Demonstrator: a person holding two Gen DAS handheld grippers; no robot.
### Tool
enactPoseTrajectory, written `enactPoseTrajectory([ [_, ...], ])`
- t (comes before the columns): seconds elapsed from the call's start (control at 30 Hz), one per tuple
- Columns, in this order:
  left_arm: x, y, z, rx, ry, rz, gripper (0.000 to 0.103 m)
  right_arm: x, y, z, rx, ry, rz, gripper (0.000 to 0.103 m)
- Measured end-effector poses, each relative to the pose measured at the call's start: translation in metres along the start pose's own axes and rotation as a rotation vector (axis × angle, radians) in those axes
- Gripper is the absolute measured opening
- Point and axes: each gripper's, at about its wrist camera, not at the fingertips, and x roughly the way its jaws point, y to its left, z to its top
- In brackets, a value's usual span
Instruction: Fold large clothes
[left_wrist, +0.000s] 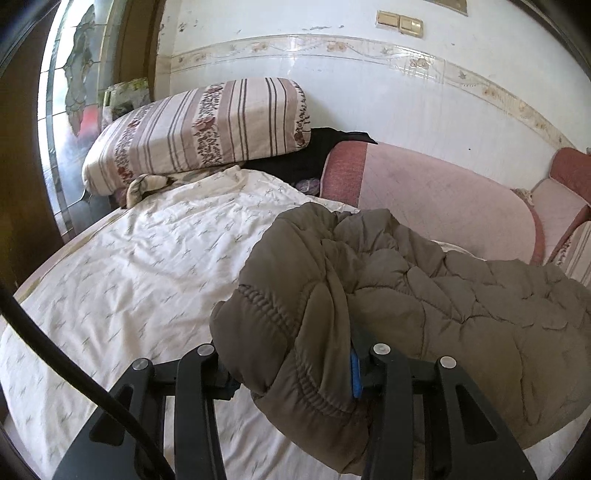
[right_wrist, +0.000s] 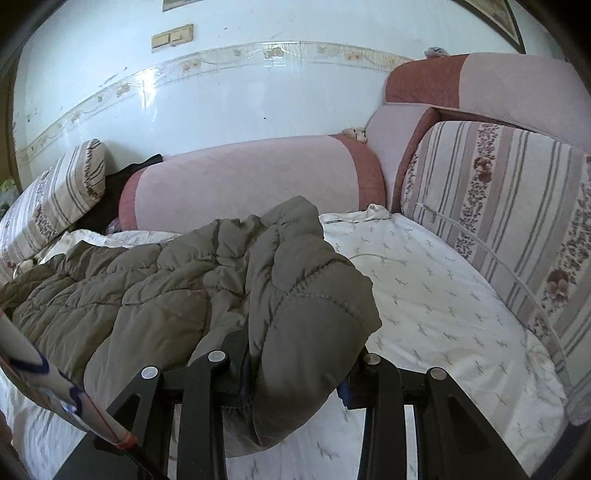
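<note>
While a white printed sheet (left_wrist: 140, 266) covers the bed under me, my left fingers (left_wrist: 291, 373) and right fingers (right_wrist: 295, 373) each clamp a bunched edge of the olive quilted jacket (right_wrist: 155, 291), which lies across the sheet between pink bolsters (right_wrist: 251, 173), striped cushions (left_wrist: 199, 129) and a white tiled wall (left_wrist: 369, 96).

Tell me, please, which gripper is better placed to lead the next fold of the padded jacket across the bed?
Probably neither: the left gripper and right gripper each clamp an end of the jacket, so both should carry it together.
</note>
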Motion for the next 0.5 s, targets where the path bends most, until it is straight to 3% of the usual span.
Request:
enactPoseTrajectory([
  [0.27, -0.028, 0.029, -0.062, -0.008, 0.104, 0.020, 0.046, -0.024, -0.018, -0.053, 0.068, 0.081, 0.016, 0.038],
  [0.33, -0.025, 0.035, -0.072, -0.024, 0.137, 0.045, 0.060, -0.015, -0.028, -0.065, 0.134, 0.138, 0.036, 0.041],
  [0.4, -0.017, 0.045, -0.082, -0.047, 0.172, 0.116, 0.082, 0.002, -0.040, -0.076, 0.197, 0.218, 0.053, 0.054],
  [0.43, -0.014, 0.050, -0.084, -0.054, 0.183, 0.137, 0.085, 0.011, -0.048, -0.082, 0.240, 0.266, 0.063, 0.057],
  [0.5, -0.012, 0.065, -0.083, -0.114, 0.215, 0.103, 0.091, 0.020, -0.076, -0.092, 0.422, 0.327, 0.146, 0.064],
])
